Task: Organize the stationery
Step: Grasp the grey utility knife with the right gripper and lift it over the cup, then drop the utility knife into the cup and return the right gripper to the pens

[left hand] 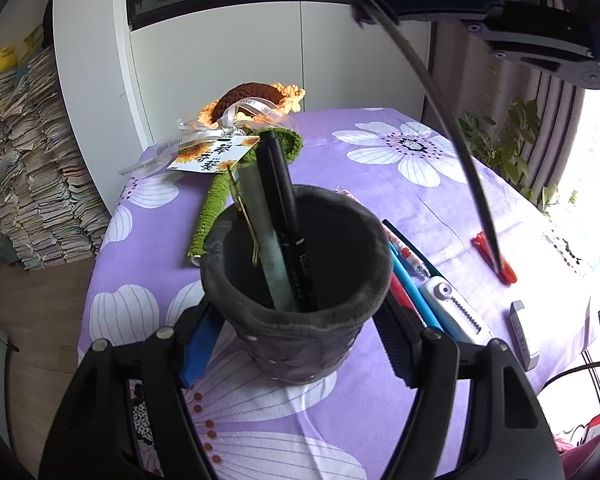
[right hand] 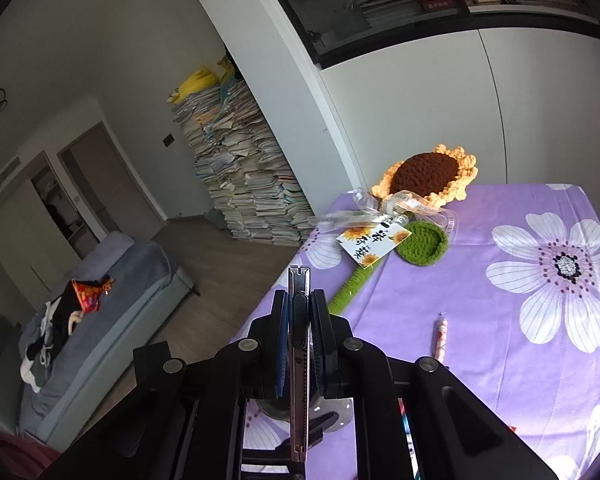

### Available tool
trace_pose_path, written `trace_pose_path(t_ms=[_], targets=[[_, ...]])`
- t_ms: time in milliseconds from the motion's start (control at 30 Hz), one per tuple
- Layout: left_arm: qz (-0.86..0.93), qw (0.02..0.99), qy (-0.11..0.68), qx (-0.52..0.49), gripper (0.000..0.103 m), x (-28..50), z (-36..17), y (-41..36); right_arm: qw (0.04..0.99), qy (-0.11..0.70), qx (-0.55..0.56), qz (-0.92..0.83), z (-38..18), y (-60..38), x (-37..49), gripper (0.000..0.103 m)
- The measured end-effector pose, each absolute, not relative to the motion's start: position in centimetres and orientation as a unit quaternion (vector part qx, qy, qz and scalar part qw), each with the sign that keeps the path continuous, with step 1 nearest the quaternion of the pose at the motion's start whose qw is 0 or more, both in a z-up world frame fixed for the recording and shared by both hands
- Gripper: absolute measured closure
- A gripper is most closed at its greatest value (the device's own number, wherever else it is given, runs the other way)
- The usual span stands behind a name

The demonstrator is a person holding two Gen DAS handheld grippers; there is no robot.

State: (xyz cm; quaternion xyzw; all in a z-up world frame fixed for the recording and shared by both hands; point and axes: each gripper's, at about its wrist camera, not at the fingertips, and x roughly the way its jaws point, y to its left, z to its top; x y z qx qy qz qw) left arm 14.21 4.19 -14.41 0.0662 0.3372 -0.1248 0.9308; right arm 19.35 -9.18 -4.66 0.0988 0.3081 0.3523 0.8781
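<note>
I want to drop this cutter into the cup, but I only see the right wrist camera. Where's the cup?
Observer: The grey cup is held by the left gripper.
Operator: Is it full?
Observer: No. It holds a black pen and a pale green pen, and there is room left.
Operator: Anything else to tidy?
Observer: Yes. A blue pen, a red pen and an eraser lie on the table beside the cup.
</note>
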Motion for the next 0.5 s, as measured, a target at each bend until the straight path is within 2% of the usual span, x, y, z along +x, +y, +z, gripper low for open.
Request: trace_pose_path(t_ms=[300, 500], targets=[[-0.13, 0.93, 0.339, 0.066, 0.032, 14.4, -14.5, 4.3, 0.885, 0.25, 0.097, 0.381, -4.3, -6.6, 20.8, 0.091], [-0.131, 0.929, 0.341, 0.061, 0.032, 14.5, -14.5, 4.5, 0.887, 0.254, 0.057, 0.38, -5.8, -4.7, 20.8, 0.091]])
